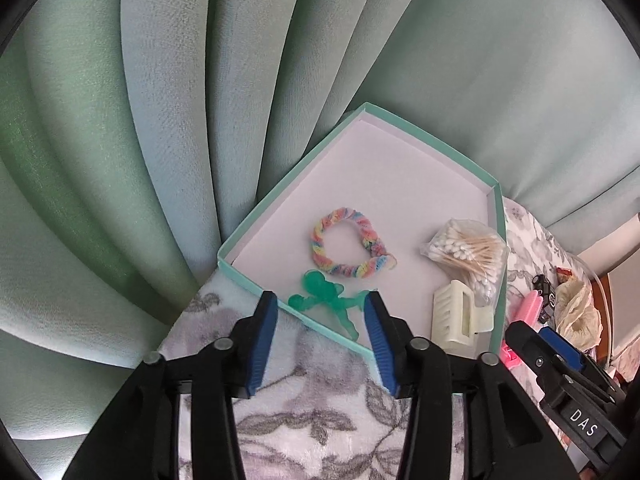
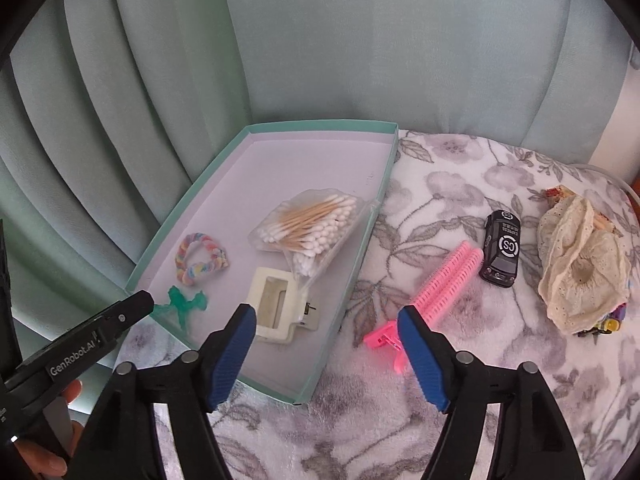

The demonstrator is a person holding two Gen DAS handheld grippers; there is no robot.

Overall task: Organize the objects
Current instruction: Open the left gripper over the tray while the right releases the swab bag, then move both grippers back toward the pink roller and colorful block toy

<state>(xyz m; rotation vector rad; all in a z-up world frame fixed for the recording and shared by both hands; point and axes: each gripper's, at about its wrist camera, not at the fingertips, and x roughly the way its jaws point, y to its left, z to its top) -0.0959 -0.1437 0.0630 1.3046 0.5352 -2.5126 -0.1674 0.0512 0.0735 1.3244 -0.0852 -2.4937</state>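
**Spotter:** Sorting is partway done, by my reading. Your teal box already holds the rainbow hair tie, the bag of cotton swabs, the cream claw clip and the green plastic figure. Outside it, on the floral blanket, you have the pink comb clip, the toy car and the cream lace pouch.

**Operator:** Where are my tongs?

**Spotter:** Your left tongs hang released, jaws spread wide with nothing between the pads. They sit at the box's near rim, either side of the green plastic figure, which lies partly over that rim in the left wrist view; I cannot tell if a pad touches it. Your right tongs are released too, empty, straddling the box's right wall. The pink comb clip lies just beside the right-hand pad.

**Operator:** So which step am I on?

**Spotter:** I'd judge you're between items: the green plastic figure looks set down, and the pink comb clip looks like the next pick for your right tongs.

**Operator:** What does that need?

**Spotter:** Shift the right tongs rightward so both pads flank the comb, not the box wall. The comb is long and thin, lying diagonally, so turn your wrist to close across its narrow width near the middle. Press down into the soft blanket a little, or the pads may slide over it. Keep the left tongs clear of the box while you carry it across.
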